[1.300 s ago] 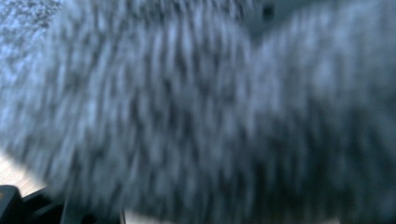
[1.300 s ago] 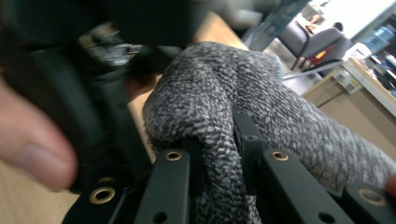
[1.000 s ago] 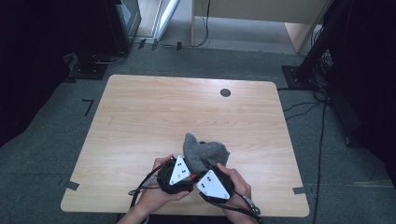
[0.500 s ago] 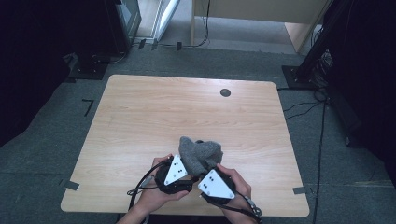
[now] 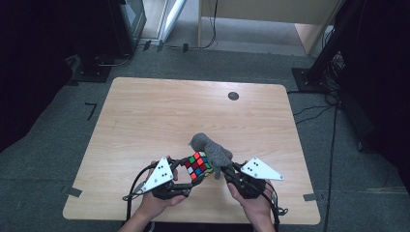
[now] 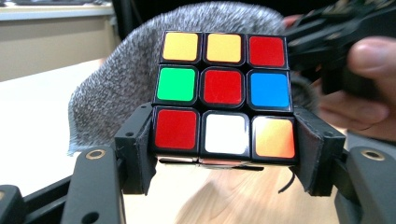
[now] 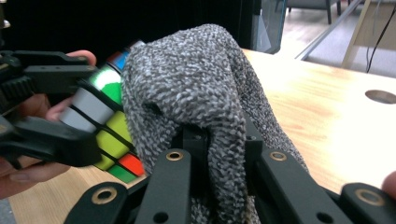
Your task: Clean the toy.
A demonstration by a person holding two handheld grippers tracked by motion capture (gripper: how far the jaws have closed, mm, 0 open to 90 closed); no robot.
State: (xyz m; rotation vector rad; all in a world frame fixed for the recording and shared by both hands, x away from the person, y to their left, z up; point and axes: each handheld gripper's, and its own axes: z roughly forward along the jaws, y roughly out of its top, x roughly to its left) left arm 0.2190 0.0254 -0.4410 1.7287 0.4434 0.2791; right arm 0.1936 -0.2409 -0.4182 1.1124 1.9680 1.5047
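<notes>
Left gripper view: left tool clamped on the puzzle cube's bottom row, face held clear for wiping. Right tool pinched tight on a fold of grey cloth, draped just behind the cube (likely mid-polish). Both above the bench, near edge.

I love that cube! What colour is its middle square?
Red, on the cube face seen best in the left gripper view.
</notes>
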